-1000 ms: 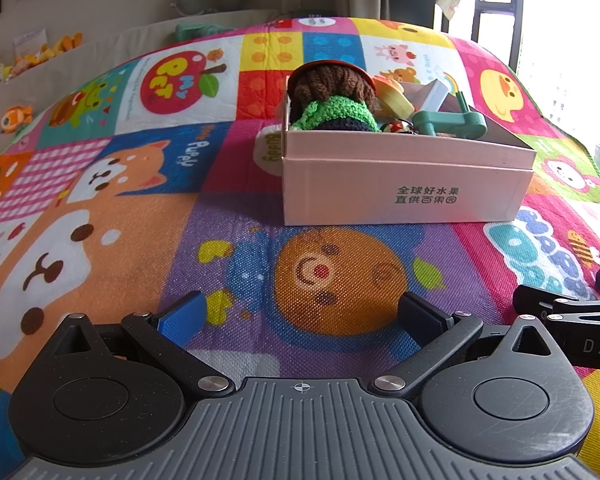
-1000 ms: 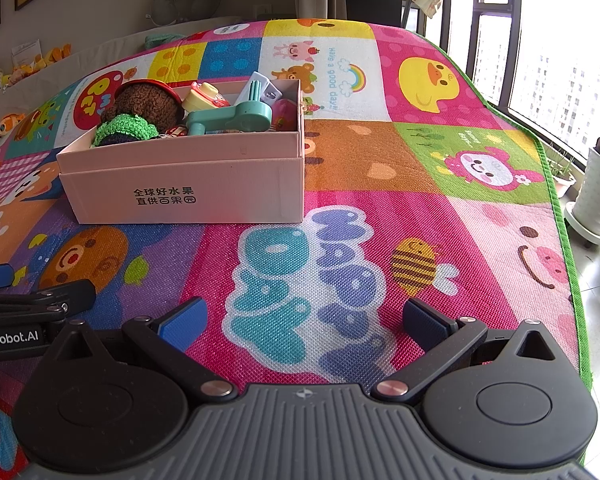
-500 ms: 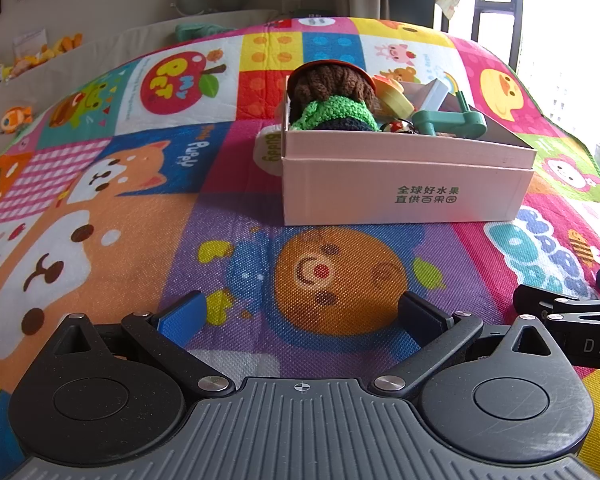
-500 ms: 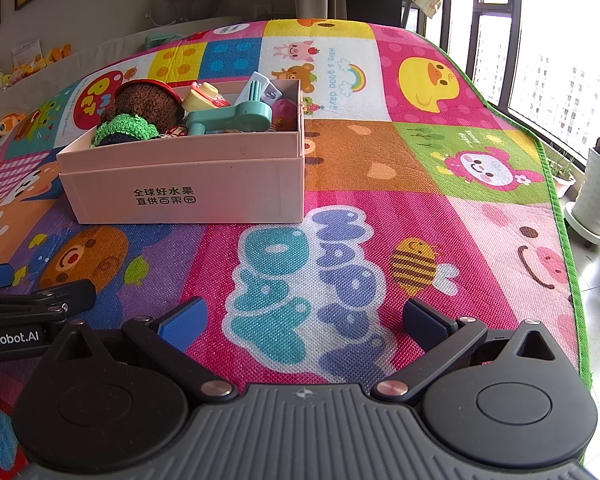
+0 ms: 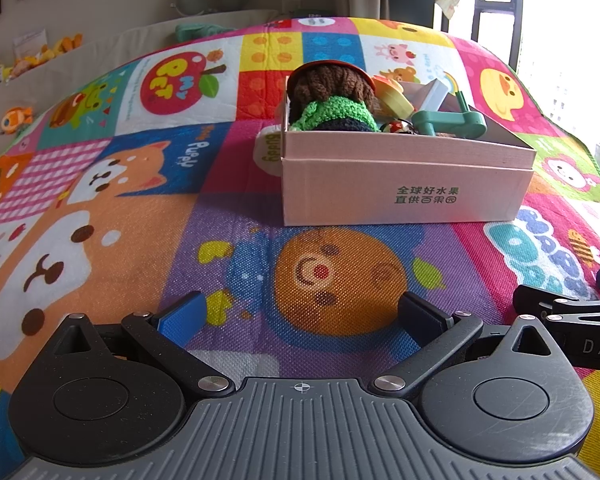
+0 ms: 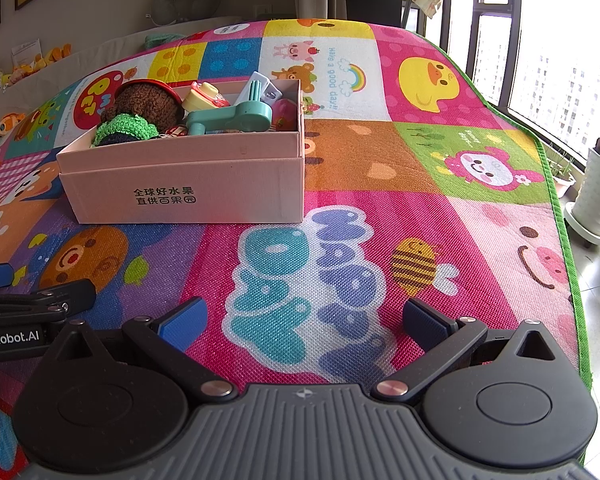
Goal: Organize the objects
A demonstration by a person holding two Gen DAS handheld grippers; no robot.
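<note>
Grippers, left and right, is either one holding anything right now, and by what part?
Nothing is held. The left gripper and right gripper both have their fingers spread wide over the play mat, short of the pink box.

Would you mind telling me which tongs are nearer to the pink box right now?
Left. The left tongs, open and empty, face the pink box almost head-on across the orange bear print. The right tongs, also open, sit off its right corner.

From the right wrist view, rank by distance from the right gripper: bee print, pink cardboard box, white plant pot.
1. Bee print on the mat, just ahead, slightly right.
2. Pink cardboard box, ahead left.
3. White plant pot, far right, off the mat.
</note>
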